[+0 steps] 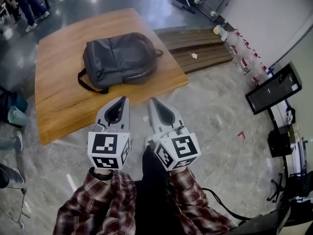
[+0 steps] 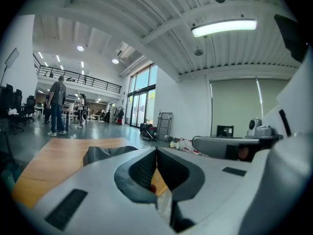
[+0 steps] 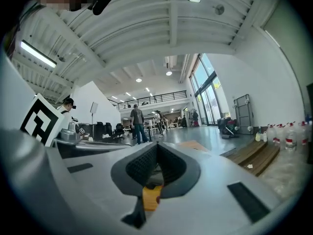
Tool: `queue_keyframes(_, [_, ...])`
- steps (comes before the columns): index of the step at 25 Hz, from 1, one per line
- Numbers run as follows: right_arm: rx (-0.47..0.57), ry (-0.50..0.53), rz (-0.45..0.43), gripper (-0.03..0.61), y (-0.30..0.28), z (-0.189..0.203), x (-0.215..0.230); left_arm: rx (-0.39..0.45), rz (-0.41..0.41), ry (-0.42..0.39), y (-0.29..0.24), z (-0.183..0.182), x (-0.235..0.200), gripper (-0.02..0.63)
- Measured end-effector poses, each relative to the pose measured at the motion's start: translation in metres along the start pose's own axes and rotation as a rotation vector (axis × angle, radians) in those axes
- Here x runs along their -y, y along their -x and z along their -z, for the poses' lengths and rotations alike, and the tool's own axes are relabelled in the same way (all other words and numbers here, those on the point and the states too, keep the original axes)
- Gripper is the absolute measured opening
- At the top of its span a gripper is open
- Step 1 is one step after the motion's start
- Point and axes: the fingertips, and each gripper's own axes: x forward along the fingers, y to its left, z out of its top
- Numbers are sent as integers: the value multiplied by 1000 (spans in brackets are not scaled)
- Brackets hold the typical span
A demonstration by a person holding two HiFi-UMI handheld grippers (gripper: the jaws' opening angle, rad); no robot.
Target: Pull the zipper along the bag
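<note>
The grey bag (image 1: 117, 58) lies flat near the middle of the wooden bench (image 1: 63, 102), its carry strap trailing off the near-left corner and its zipper seams running as faint curved lines across the top panel; the slider itself is too small to pick out. Both tools are well apart from it, held side by side close to the person's body over the stone floor. This looks like a ready stance before the reach, with the marker cubes (image 1: 108, 150) facing up toward the head camera. The left tool (image 1: 123, 100) has its jaws pressed together with nothing between them, and its own view confirms this: the ribbed pads (image 2: 144, 168) meet at the tip, with the bag's (image 2: 105, 153) dark hump and the bench beyond. The right tool (image 1: 152, 101) is likewise closed and empty, its pads (image 3: 142, 164) meeting at the tip while it points past the bench toward the open hall. Judged from this, the task has not begun: one tool will probably need to pin the fabric while the other finds and pinches the pull tab, and both must open before they can do so.
</note>
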Motion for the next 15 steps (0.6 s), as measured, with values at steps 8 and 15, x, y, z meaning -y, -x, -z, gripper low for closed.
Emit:
queue_keyframes(8, [-101,13,-208,8,-124,-7,89,-7,-213,79,-121,-21,-48,12])
queue_keyframes(15, [-217,-14,-304,8,-203,33,95,-84,-329,144,-160,9,-110,12])
